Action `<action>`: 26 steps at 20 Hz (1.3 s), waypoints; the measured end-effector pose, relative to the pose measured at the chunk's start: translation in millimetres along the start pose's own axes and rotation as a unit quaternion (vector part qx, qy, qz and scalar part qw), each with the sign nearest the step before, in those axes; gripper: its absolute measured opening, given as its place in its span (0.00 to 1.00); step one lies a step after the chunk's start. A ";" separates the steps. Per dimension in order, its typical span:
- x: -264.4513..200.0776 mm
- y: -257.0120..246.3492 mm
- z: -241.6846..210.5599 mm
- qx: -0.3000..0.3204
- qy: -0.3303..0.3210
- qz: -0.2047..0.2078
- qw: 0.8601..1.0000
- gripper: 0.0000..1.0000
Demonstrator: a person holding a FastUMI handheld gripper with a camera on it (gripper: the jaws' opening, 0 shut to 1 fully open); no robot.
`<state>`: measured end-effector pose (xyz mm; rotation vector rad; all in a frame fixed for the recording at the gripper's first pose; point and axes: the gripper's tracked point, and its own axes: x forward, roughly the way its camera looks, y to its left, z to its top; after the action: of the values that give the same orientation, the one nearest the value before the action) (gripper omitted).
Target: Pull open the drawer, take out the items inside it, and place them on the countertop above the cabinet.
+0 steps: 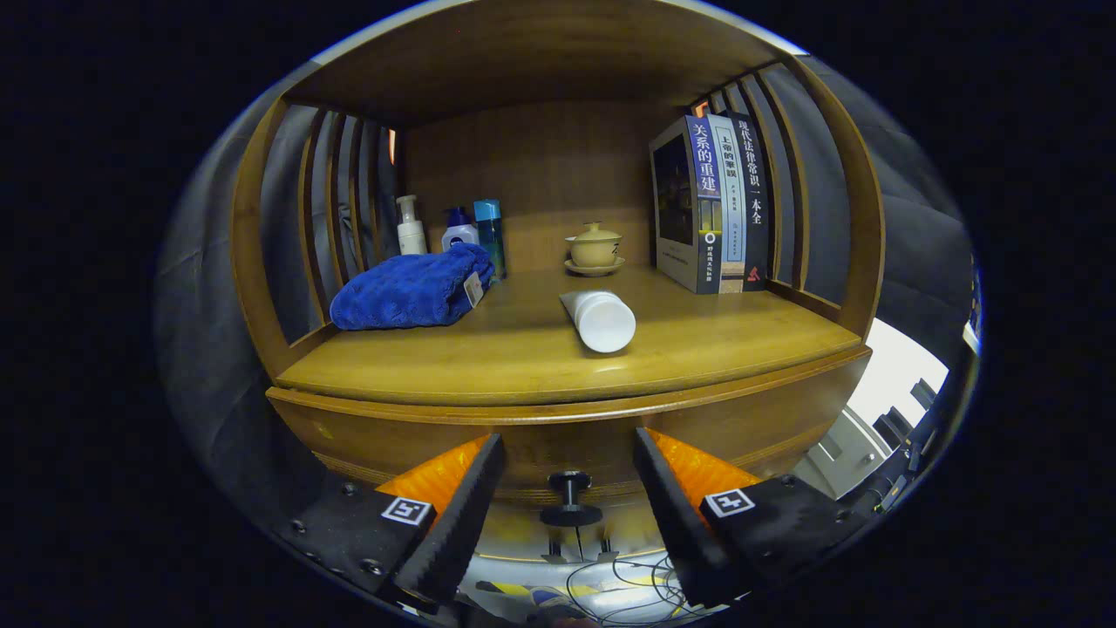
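Place: a home-like booth, perhaps a staged living room.
Signs: wooden cabinet (567,366) holding books (715,209), teacup (595,249), towel (410,292), toiletry bottles (453,228).

- The gripper (568,471) has its fingers spread apart, with the drawer's dark knob (569,499) in the gap between them, touching neither.
- Beyond the fingers lies the wooden countertop (523,358), with a white tube (600,319) lying near its middle.
- Far left: a folded blue towel (410,298), with bottles (449,228) behind it.
- Far middle: a lidded teacup (595,248). Far right: upright books (713,206).
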<state>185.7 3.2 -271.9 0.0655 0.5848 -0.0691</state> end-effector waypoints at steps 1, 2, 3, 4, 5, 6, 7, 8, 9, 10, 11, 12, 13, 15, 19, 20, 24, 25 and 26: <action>1.7 -0.2 0.7 -0.003 -0.001 -0.001 1.000 0.98; 1.4 -0.7 -0.6 -0.005 -0.002 -0.003 1.000 0.98; 2.5 -0.3 -0.7 -0.009 -0.005 -0.002 1.000 0.98; 0.9 0.7 -2.4 -0.011 -0.005 0.003 1.000 0.98; -4.9 3.5 -0.9 -0.012 -0.010 0.008 1.000 0.99; -12.3 5.0 3.4 -0.016 -0.020 0.011 1.000 0.98; -23.0 6.0 10.2 -0.023 -0.034 0.014 0.999 0.98; -35.2 8.1 18.5 -0.028 -0.051 0.017 0.998 0.99; -50.5 12.5 28.8 -0.030 -0.070 0.023 0.997 0.98; -66.1 16.5 37.6 -0.031 -0.089 0.027 0.995 0.98; -83.2 18.0 44.8 -0.033 -0.107 0.030 0.993 0.98; -99.1 22.4 50.5 -0.037 -0.124 0.035 0.991 0.98; -115.4 25.2 52.7 -0.039 -0.139 0.038 0.989 0.98; -144.4 31.6 48.1 -0.041 -0.163 0.049 0.985 0.97; -181.3 31.4 19.3 -0.060 -0.186 0.067 0.979 0.97; -186.9 28.3 14.0 -0.064 -0.190 0.069 0.977 0.96; -196.5 13.1 -3.8 -0.061 -0.208 0.067 0.974 0.97; -195.4 7.0 -8.3 -0.064 -0.211 0.062 0.973 0.97; -195.7 2.7 -12.7 -0.063 -0.214 0.059 0.973 0.97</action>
<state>16.2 16.0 -174.0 -0.0380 0.1527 0.0700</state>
